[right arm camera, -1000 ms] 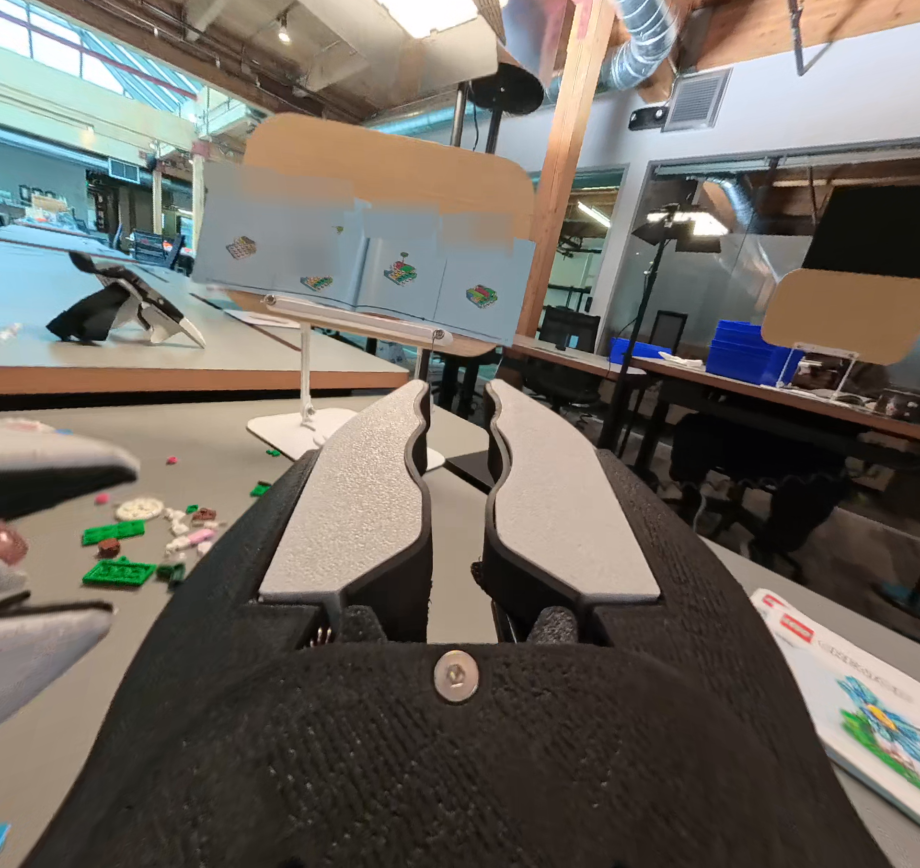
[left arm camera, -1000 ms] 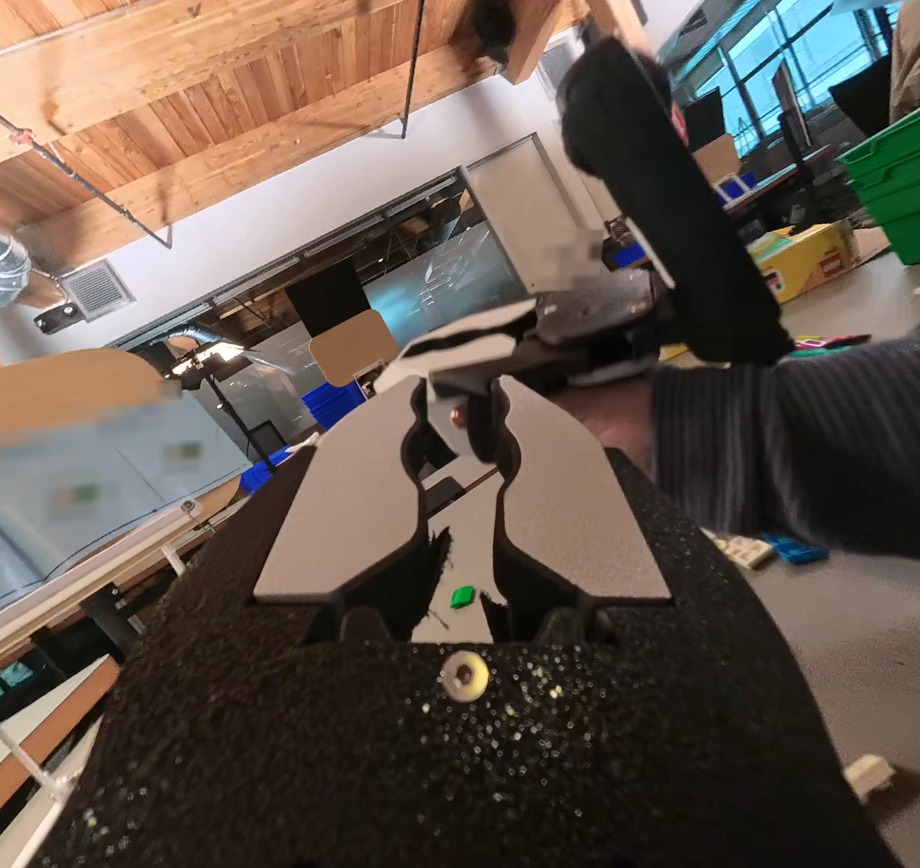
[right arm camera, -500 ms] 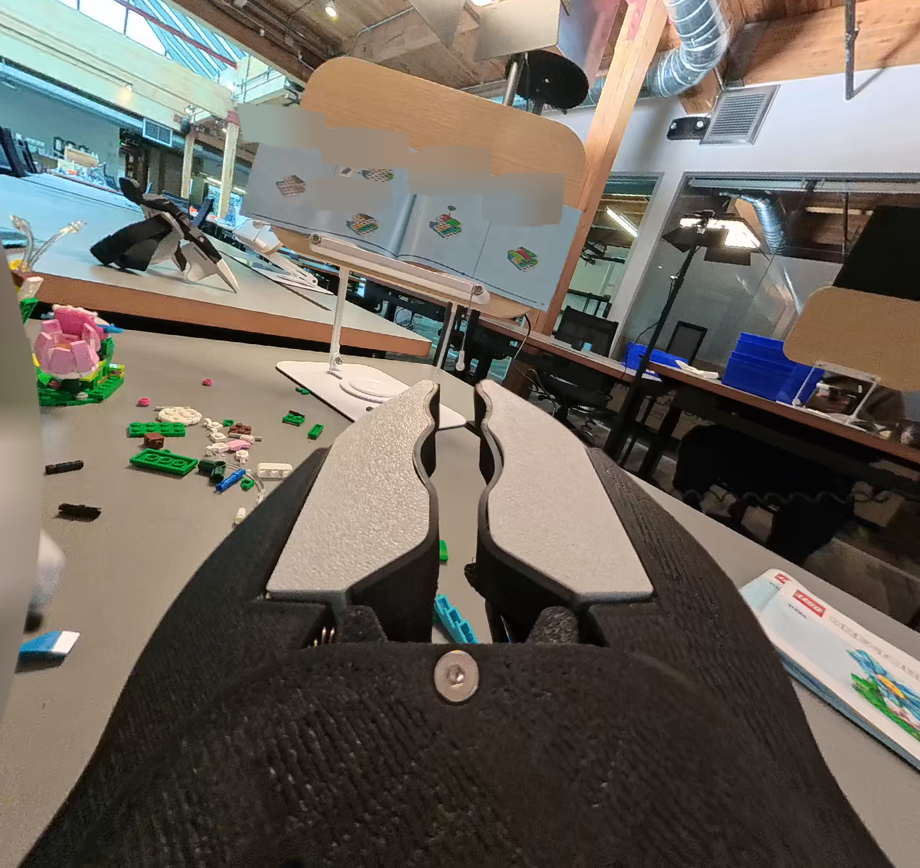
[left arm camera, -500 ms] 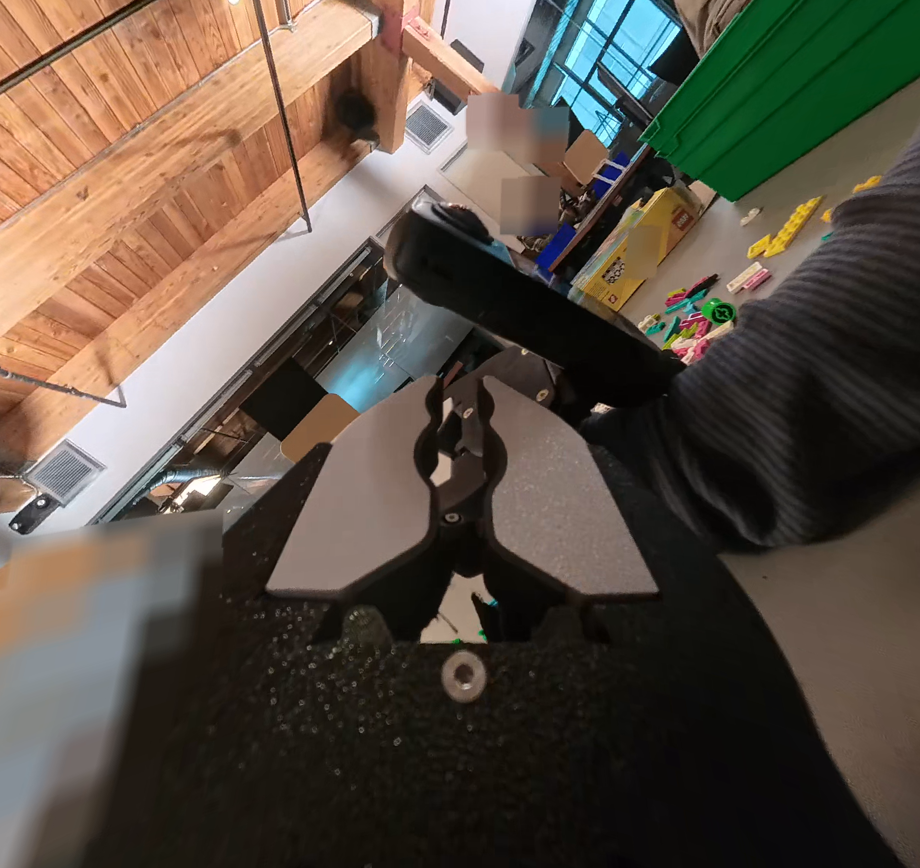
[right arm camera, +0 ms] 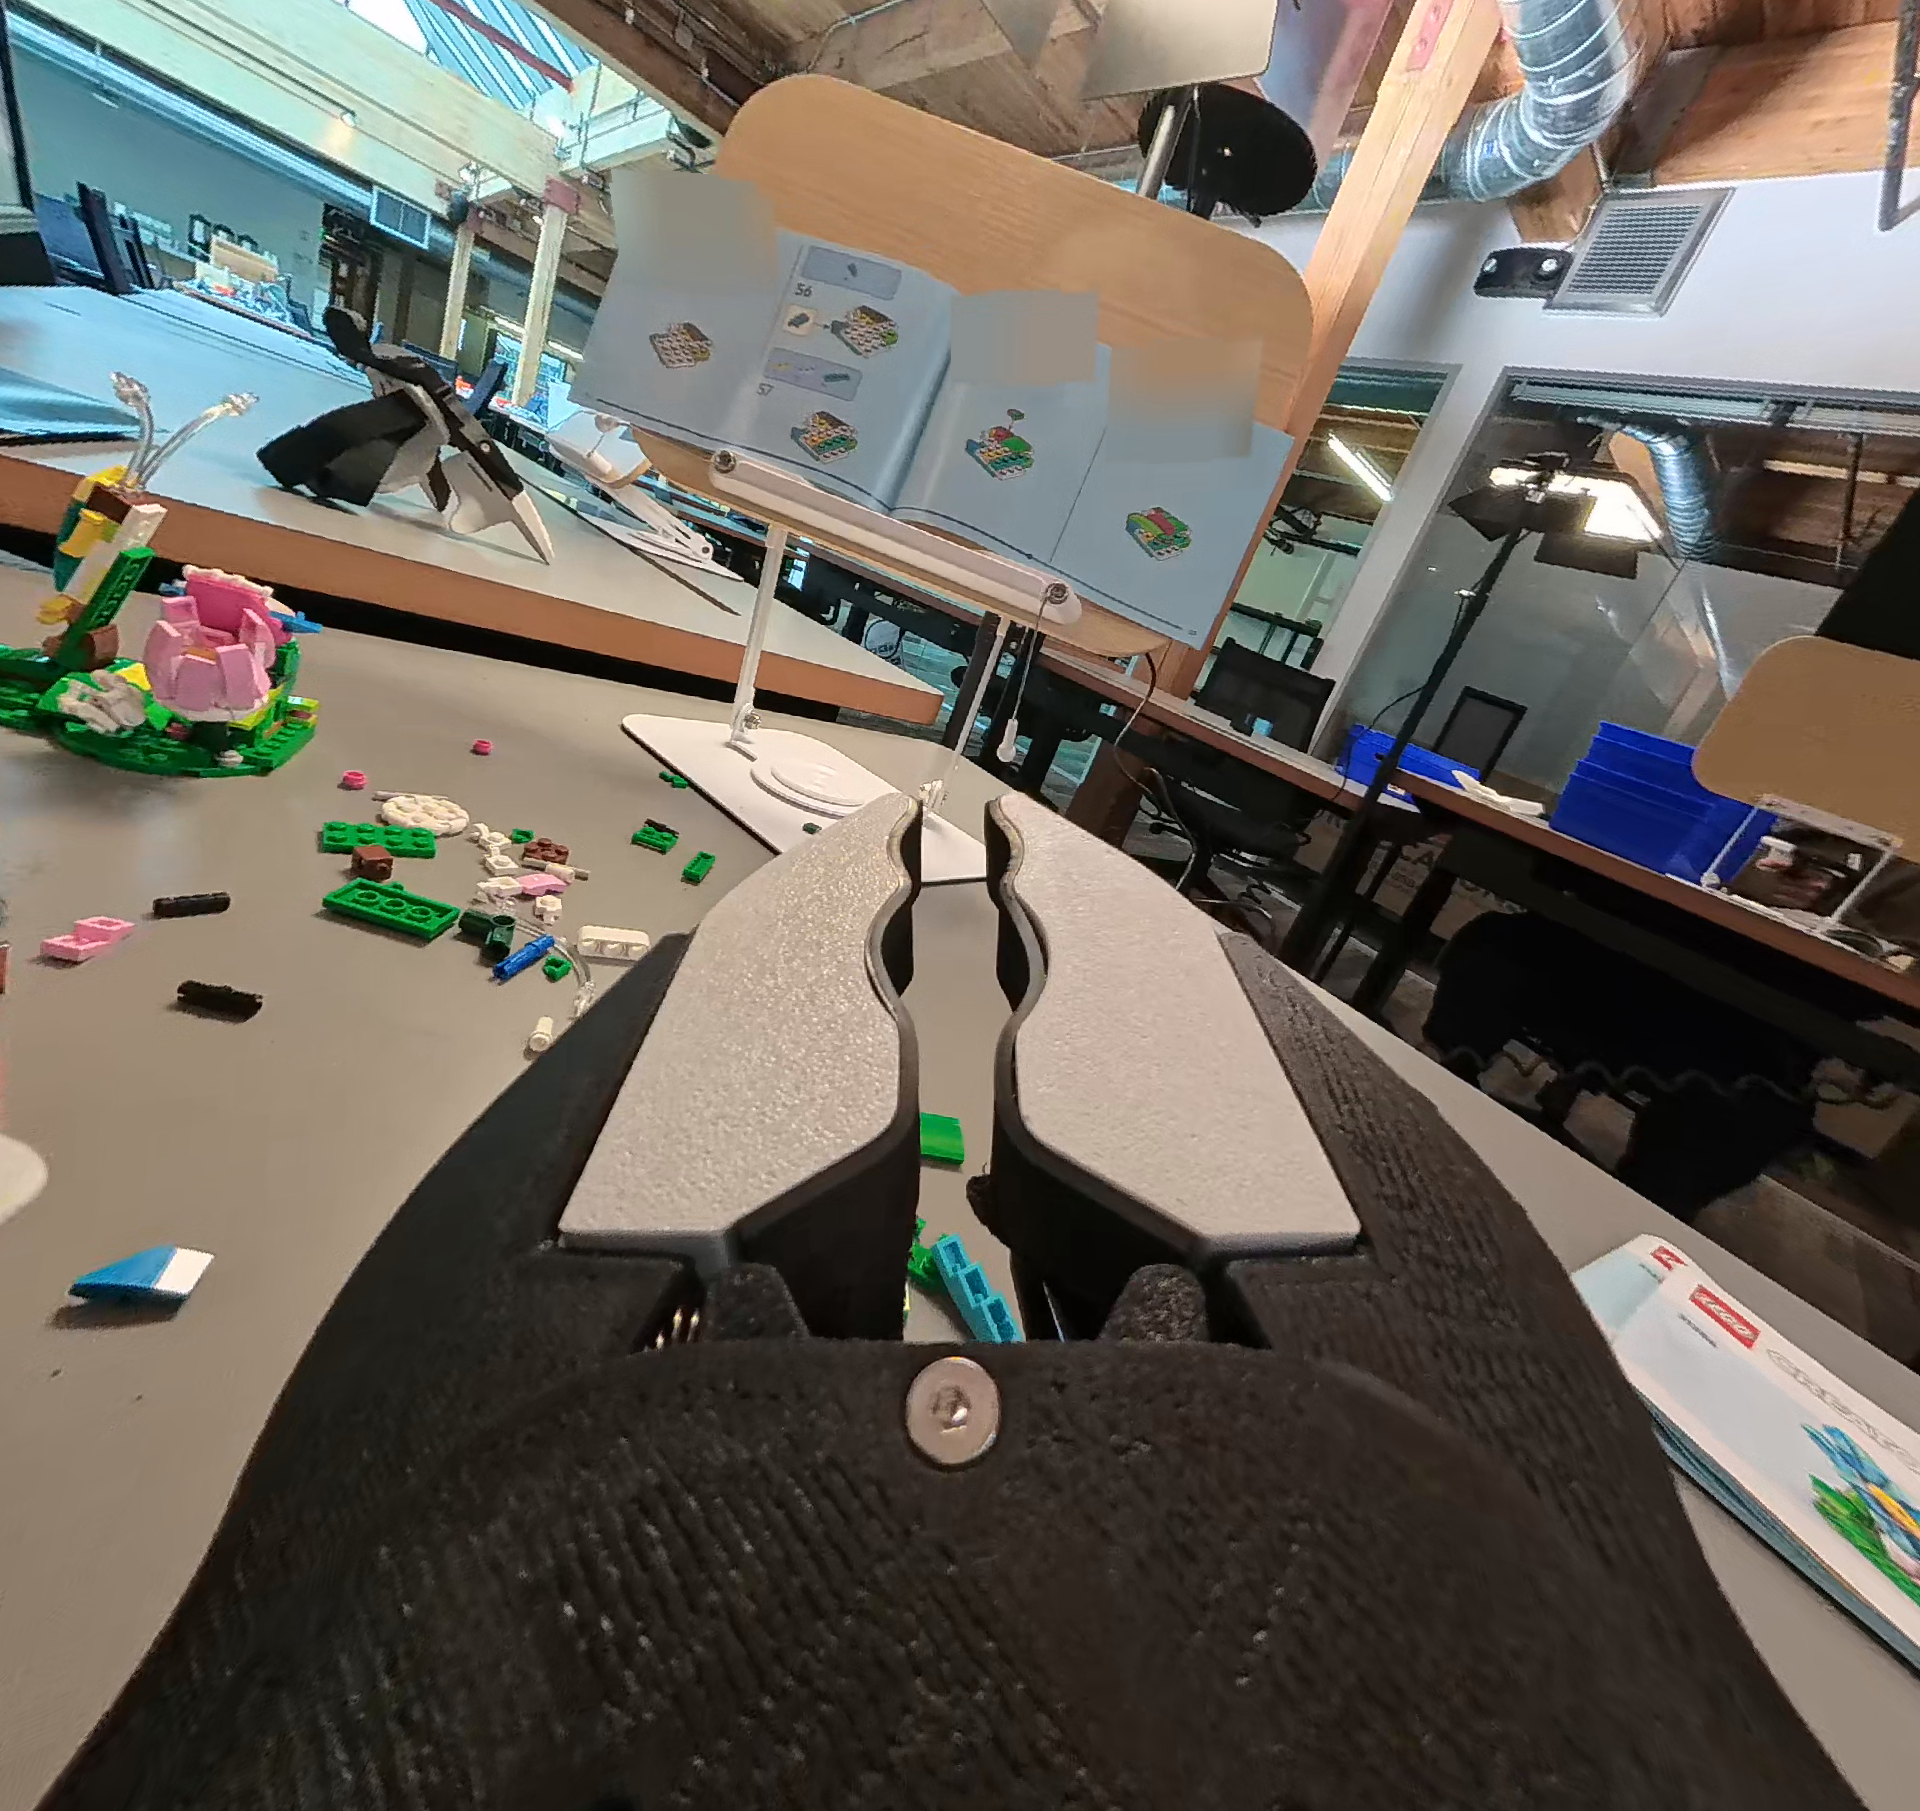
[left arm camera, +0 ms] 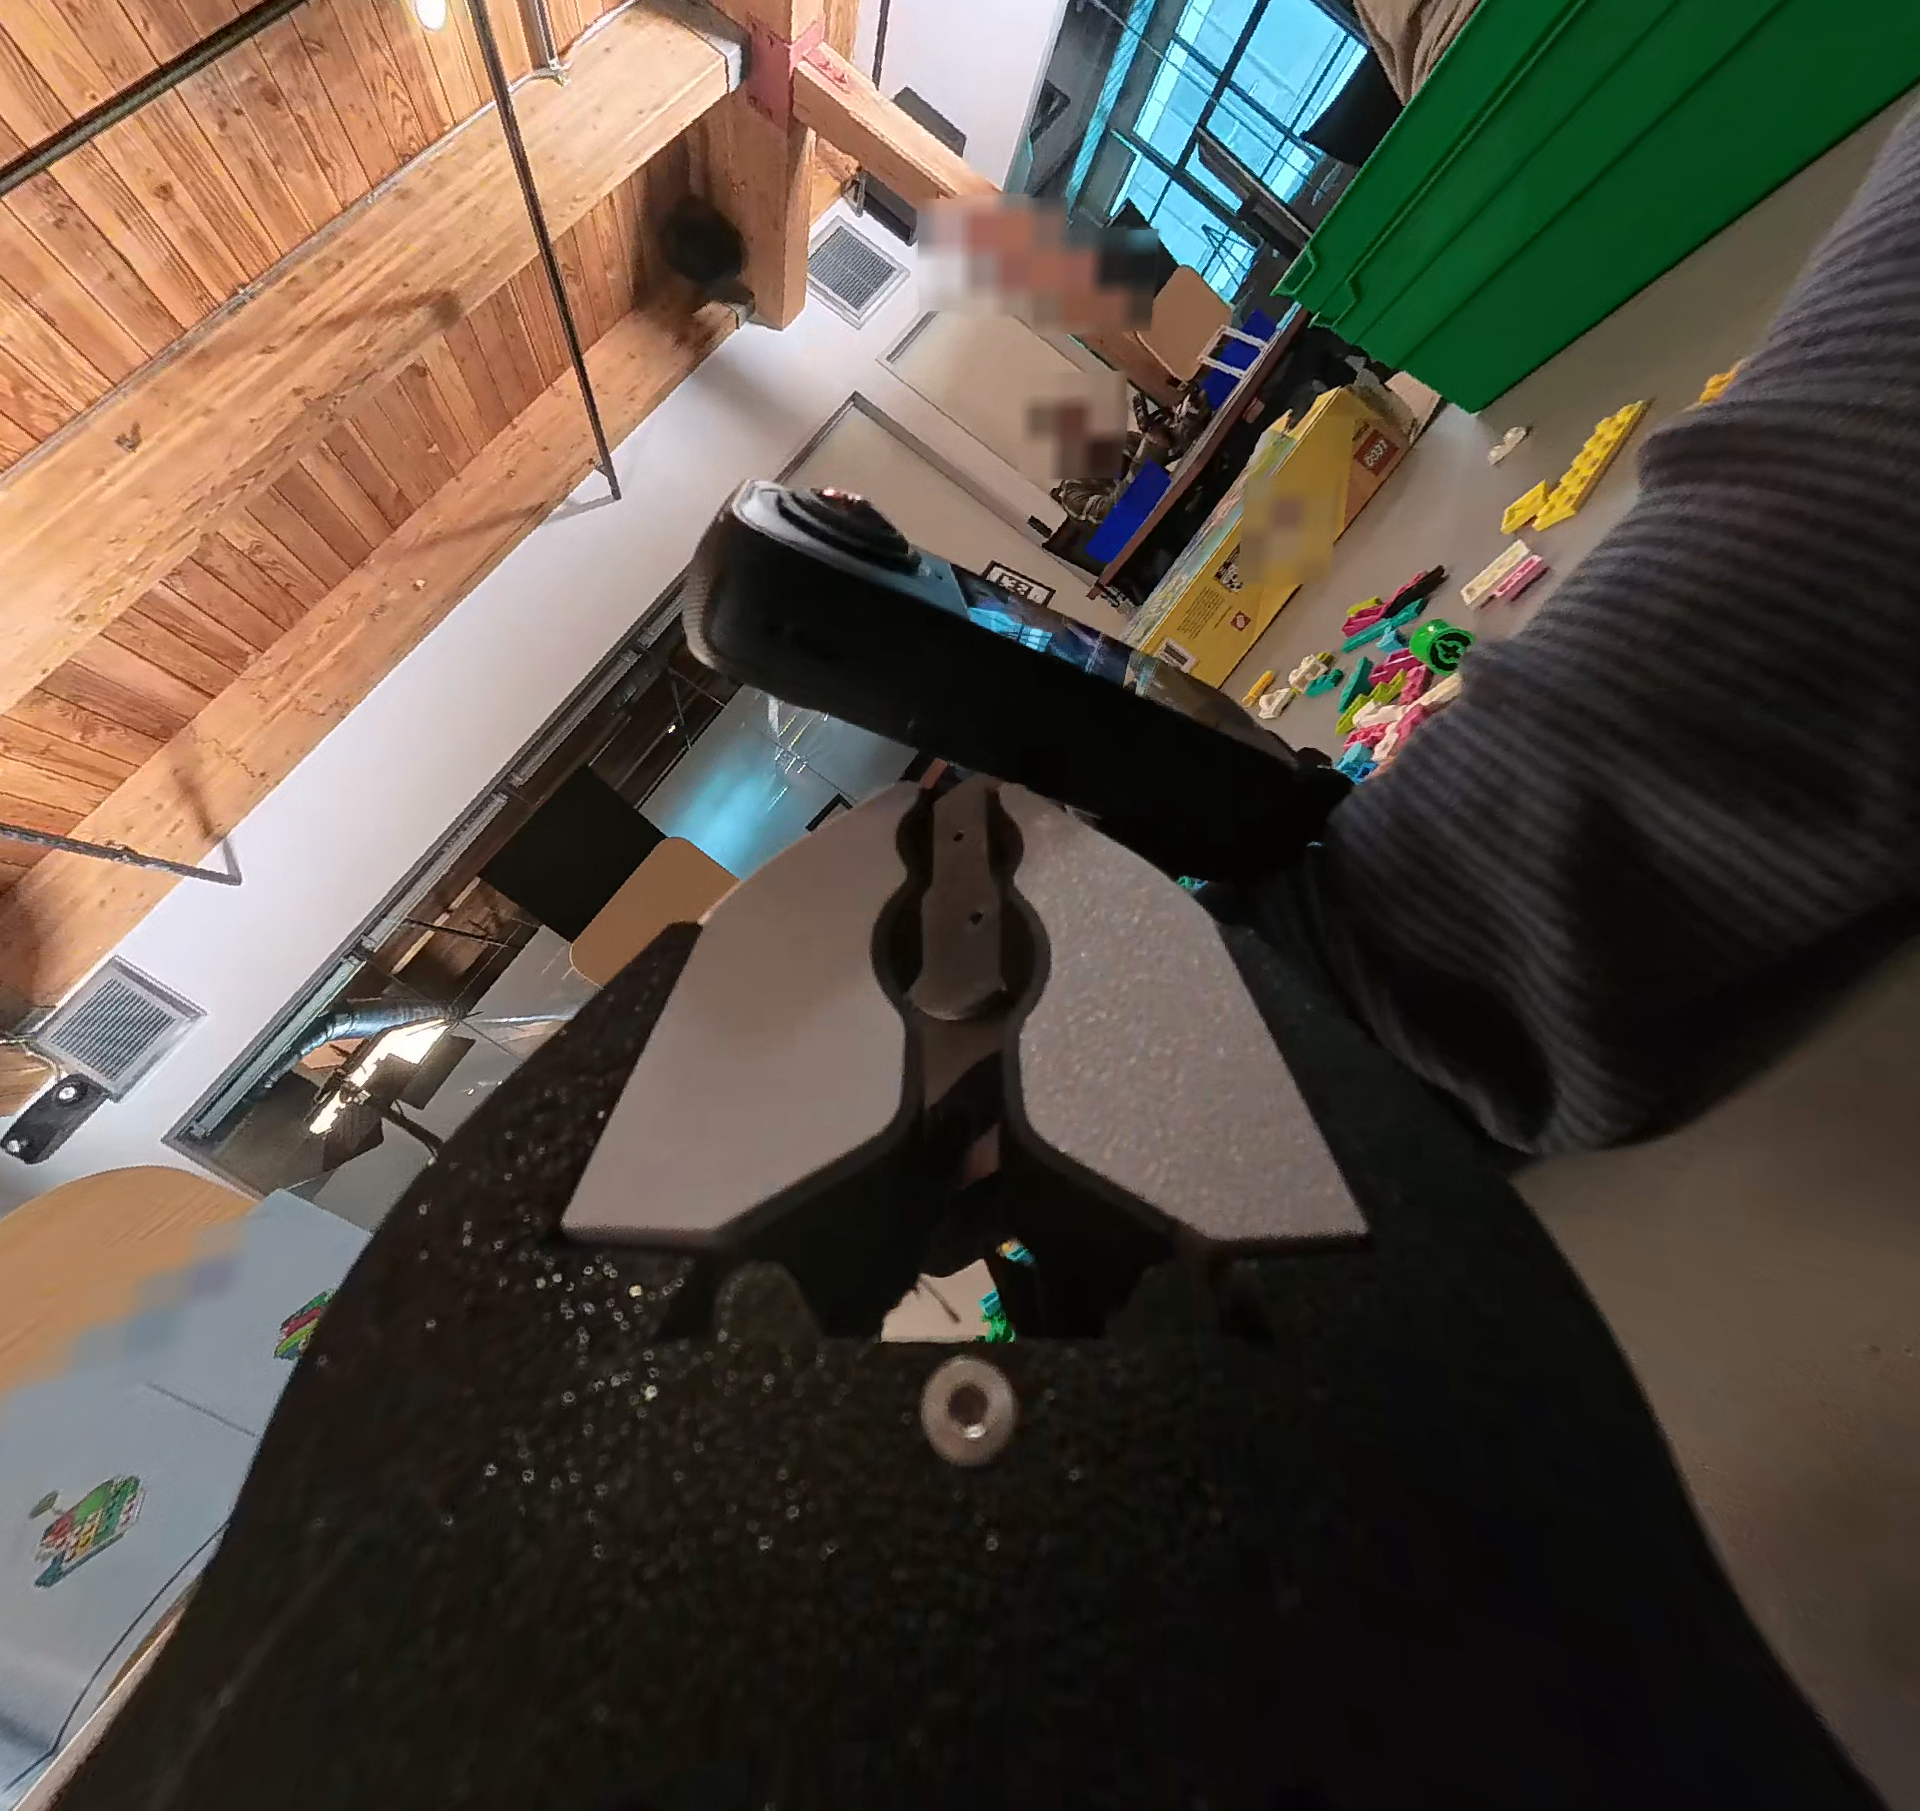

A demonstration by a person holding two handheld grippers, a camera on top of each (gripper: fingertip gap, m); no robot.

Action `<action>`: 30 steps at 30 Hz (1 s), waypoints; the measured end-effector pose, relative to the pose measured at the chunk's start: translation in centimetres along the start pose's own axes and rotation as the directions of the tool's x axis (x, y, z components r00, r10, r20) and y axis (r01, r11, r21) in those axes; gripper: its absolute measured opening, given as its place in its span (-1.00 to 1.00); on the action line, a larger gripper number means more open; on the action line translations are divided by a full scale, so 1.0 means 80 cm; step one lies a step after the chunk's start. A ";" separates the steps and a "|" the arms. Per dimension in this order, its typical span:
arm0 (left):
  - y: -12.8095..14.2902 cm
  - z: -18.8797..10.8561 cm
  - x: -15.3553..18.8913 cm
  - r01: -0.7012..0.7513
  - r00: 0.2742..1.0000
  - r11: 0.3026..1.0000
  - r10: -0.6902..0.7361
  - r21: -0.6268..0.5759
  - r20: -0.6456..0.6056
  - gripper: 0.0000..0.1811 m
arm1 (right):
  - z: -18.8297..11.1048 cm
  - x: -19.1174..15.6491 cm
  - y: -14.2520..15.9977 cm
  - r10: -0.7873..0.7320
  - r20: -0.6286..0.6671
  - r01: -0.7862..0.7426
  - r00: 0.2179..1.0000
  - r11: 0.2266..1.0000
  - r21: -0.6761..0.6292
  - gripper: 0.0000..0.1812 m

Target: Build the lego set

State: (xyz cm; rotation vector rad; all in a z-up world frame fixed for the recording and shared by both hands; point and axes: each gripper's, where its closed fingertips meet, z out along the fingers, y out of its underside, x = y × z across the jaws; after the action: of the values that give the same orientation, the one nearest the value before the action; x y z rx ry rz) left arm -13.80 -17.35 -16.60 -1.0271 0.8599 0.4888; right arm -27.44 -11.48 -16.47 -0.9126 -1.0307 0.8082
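Observation:
My left gripper (left arm camera: 964, 805) is tilted up and points at the black body of my right gripper (left arm camera: 987, 681), held by a hand in a striped sleeve (left arm camera: 1610, 826). Its jaws are close together, and a dark grey part shows in the gap. The small pink-brown piece it held is hidden in this view. In the right wrist view, one pale left fingertip (right arm camera: 12, 1171) shows at the left edge. My right gripper (right arm camera: 951, 811) is low over the grey table, nearly shut, with nothing between its tips. A green tile (right arm camera: 940, 1136) and a teal piece (right arm camera: 971, 1288) lie under it.
A pink flower build (right arm camera: 177, 681) stands at far left. Loose pieces, among them a green plate (right arm camera: 390, 904), lie in front of an instruction book on a stand (right arm camera: 935, 411). A booklet (right arm camera: 1766, 1398) lies at right. Green bins (left arm camera: 1610, 151), a yellow box (left arm camera: 1278, 535) and coloured pieces (left arm camera: 1392, 660) lie beyond the sleeve.
My left gripper has rolled and tipped up toward the ceiling, close to the right gripper. The right gripper has tilted down toward the table and its jaws have narrowed.

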 end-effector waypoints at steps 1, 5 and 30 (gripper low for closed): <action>0.000 0.000 0.000 0.003 1.000 1.000 -0.003 0.001 0.002 -0.90 | 0.000 0.000 0.000 0.002 0.001 -0.002 1.000 1.000 0.000 -0.90; 0.002 0.000 -0.001 0.012 1.000 1.000 -0.012 -0.004 0.002 -0.90 | 0.001 0.000 0.002 0.008 0.005 -0.008 1.000 1.000 -0.006 -0.89; 0.008 0.002 0.002 0.036 0.999 0.999 -0.036 -0.019 -0.010 -0.92 | 0.002 -0.003 0.003 0.012 0.022 -0.012 1.000 1.000 -0.010 -0.90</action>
State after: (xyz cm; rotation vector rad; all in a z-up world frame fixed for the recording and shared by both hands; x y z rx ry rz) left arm -14.09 -16.91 -17.07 -1.0613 0.8464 0.4621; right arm -27.66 -11.57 -16.74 -0.9208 -1.0507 0.8254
